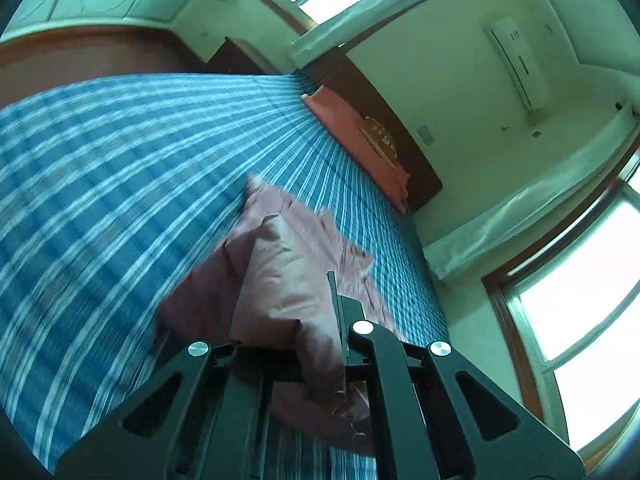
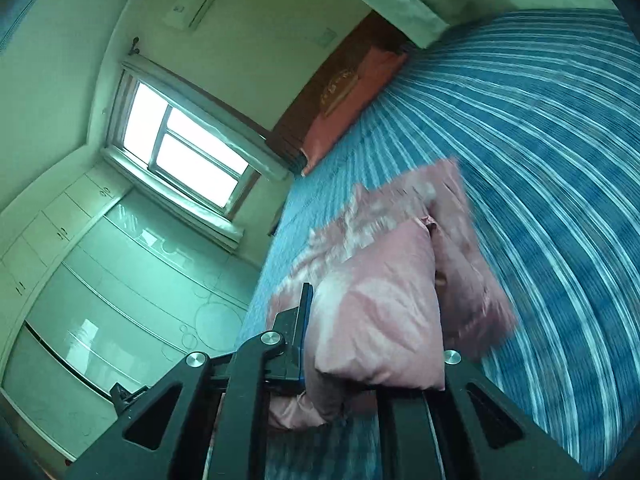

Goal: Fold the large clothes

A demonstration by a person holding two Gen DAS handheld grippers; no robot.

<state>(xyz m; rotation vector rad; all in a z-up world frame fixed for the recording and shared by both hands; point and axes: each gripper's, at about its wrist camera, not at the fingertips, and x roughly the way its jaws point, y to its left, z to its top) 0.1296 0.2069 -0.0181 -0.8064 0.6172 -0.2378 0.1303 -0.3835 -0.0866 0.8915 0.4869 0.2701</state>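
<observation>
1. Fabric of the pink garment [image 1: 288, 280] fills the left gripper [image 1: 316, 344], whose jaws pinch it.
2. The right gripper [image 2: 372, 344] likewise clamps the garment [image 2: 380, 304].
3. Beyond, the rest trails onto the blue striped bedspread [image 1: 120, 160].
4. Farthest, a red pillow [image 2: 352, 96] lies against the headboard [image 2: 320, 92].

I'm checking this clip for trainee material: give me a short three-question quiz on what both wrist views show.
1. True or false: the pink garment lies flat and untouched on the blue striped bedspread.
2. Which grippers hold cloth? A) left gripper only B) right gripper only C) both
3. Fill in: the reddish pillow rests against the dark wooden ____.

Key: 1 false, it is bunched and held by both grippers; 2 C; 3 headboard.
</observation>
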